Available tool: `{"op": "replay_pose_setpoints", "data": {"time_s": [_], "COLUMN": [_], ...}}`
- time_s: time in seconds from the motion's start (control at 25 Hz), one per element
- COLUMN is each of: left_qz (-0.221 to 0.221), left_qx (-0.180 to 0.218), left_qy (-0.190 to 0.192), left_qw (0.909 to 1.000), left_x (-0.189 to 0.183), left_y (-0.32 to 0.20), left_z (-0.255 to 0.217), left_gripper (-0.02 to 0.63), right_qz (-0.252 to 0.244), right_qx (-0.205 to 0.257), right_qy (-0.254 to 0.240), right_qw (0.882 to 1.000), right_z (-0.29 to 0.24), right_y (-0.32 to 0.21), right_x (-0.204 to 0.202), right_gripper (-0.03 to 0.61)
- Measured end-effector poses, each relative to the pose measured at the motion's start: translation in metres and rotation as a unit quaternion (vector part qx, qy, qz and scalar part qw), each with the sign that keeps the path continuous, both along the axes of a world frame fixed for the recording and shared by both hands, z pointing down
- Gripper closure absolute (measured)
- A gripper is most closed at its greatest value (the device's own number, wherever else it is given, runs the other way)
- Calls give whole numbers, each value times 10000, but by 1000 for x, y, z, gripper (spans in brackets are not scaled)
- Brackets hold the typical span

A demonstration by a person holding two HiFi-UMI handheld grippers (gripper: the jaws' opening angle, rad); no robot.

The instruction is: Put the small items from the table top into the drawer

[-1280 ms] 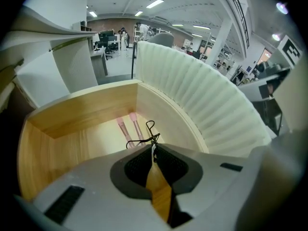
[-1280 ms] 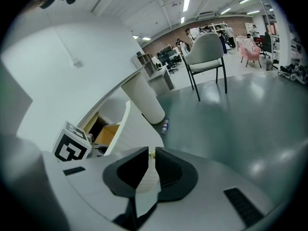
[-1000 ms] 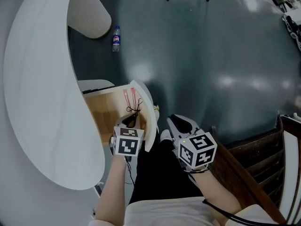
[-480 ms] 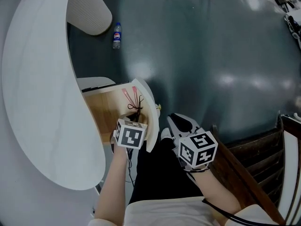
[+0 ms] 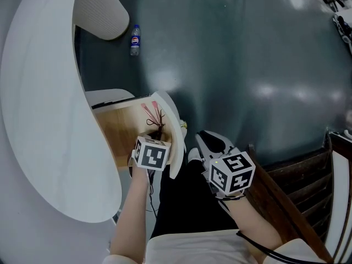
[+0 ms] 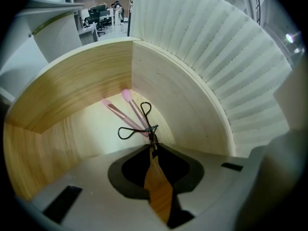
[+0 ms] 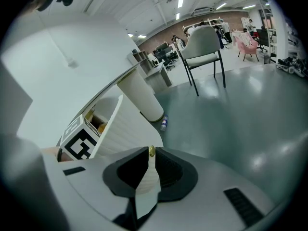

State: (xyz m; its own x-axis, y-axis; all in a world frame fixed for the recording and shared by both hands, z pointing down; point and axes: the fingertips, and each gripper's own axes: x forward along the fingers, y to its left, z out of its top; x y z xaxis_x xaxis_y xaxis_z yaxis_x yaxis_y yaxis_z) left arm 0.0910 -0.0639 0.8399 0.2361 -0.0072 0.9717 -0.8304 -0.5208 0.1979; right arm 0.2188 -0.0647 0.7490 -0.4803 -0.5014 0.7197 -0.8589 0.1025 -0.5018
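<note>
Between left gripper (image 6: 153,150) fingers (image 6: 131,170), just opened: a narrow gap, nothing gripped. Right past the tips, on the drawer (image 6: 72,95) bottom: black eyelash curler (image 6: 150,128) across two pink makeup brushes (image 6: 115,111). Pinched in right gripper (image 7: 151,153) fingers (image 7: 169,170): small gold knob (image 7: 151,151). Drawer contents visible only from left gripper and head views; from right gripper view, just ribbed drawer front (image 7: 120,129), then bottle (image 7: 164,123) on floor (image 7: 240,119), chair (image 7: 202,44) farther off.

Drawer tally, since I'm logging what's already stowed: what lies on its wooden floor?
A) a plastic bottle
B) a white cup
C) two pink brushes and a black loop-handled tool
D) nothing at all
C: the left gripper view shows two pink brushes and a black loop-handled tool lying inside the drawer.
</note>
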Motion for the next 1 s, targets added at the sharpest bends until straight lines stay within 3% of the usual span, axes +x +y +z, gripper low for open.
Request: {"op": "replay_pose_setpoints", "data": {"time_s": [0.52, 1.0], "left_qz": [-115, -340], "left_qx": [197, 611], "left_qy": [23, 99], "left_qw": [9997, 9975], "left_x": [-4, -3], "left_y": [-4, 14], "left_z": [-7, -72], "left_gripper": [515, 515], "right_qz": [69, 5], "right_qx": [51, 430], "right_qy": [-44, -26], "right_qw": [10000, 9991], "right_z": [-2, -60], "right_y": [7, 26], "right_x": [7, 15], "right_gripper": [518, 518]}}
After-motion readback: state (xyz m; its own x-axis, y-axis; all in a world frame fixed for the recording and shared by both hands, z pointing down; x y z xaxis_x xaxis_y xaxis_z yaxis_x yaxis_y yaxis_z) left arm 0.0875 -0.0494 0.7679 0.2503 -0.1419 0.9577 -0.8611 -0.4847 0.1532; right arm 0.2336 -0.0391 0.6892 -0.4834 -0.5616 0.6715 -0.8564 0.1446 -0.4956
